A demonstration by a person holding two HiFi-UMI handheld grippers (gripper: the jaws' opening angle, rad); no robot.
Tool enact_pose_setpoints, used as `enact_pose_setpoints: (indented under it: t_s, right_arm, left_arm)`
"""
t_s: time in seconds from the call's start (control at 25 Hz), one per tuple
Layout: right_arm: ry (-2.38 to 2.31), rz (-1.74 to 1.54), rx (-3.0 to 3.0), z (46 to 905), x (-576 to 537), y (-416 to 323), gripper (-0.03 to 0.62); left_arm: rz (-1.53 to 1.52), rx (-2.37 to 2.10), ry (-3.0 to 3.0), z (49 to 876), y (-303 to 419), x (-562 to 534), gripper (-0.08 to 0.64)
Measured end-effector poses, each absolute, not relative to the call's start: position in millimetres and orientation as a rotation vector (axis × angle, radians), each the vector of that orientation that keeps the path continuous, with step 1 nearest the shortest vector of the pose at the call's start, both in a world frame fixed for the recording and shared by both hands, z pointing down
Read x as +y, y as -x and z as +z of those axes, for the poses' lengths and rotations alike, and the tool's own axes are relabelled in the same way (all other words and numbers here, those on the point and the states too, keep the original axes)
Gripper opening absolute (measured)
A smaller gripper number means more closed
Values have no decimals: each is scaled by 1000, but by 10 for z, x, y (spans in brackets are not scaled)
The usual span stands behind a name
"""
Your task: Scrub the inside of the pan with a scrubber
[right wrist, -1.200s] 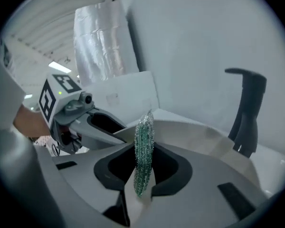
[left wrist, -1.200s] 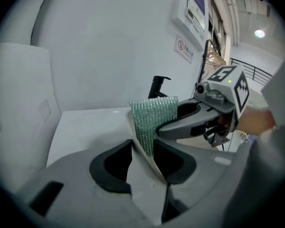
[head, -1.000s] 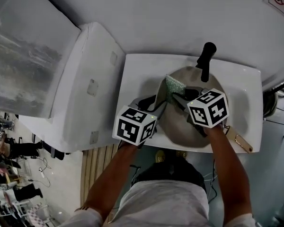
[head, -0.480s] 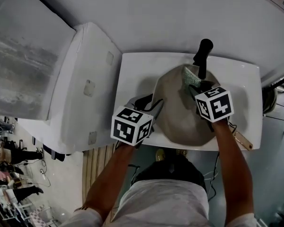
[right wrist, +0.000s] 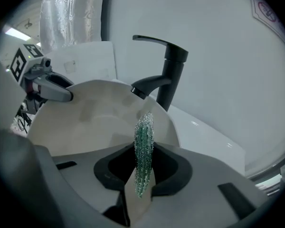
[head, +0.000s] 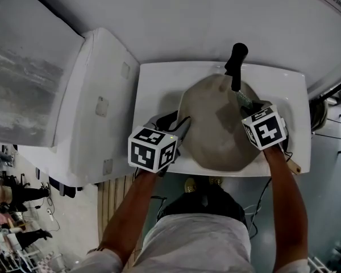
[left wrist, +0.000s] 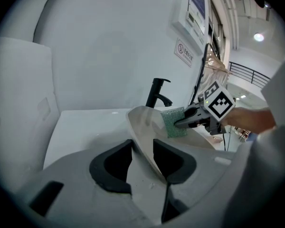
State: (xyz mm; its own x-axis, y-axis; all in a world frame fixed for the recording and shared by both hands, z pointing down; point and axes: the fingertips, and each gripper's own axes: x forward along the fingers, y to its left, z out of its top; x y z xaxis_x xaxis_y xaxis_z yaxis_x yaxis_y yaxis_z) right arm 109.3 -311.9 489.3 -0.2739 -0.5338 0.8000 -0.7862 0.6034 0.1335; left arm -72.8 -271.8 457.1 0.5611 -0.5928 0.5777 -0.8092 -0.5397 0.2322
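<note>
The left tongs (head: 181, 128) are clamping the rim of the pan (head: 213, 135) sitting in the sink (head: 159, 87), while the right tongs (head: 248, 108) are pinching the green scrubber (head: 242, 99) at its inner wall by the tap (head: 235, 64), which is calling for flat, firm, overlapping strokes.

Left gripper (left wrist: 142, 163): pale grey moulded shell with two curved black pads (left wrist: 111, 167) set into it. Right gripper (right wrist: 140, 175): same grey shell, same black pads. Each carries a white cube (head: 152, 148) printed with black square markers, with a small green light at one corner of the cube. A thin black cable (head: 263, 197) shows below the right gripper's cube. The person wears a light grey shirt (head: 193, 246) with short sleeves (head: 99, 261).
</note>
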Motion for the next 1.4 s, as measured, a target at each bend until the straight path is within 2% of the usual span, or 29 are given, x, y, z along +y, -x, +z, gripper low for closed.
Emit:
enact_pose_setpoints:
  t_s: [0.2,0.4,0.8,1.08,1.4]
  right_arm:
    - [-973,579,-2123,4664,-2827,-925,80]
    - [-785,838,-2308,4452,-2644,-421,80]
    - [-564,1063,-2294,4787,-2525,279,80]
    - [-596,1113,-2228,4911,-2639,220,80]
    - [-655,1157,-2124,5066,-2619,-263,80]
  left_arm:
    - [588,-1122,-2320,4569,725,-2708,149]
    - [574,-1117,-2322,4577,744,-2721,149]
    - [607,-1141,-2341,4625,815,-2716,143]
    - [619,-1184,-2338,4668,838,-2715,129]
    - [616,-1180,-2333,4733,893,-2742,127]
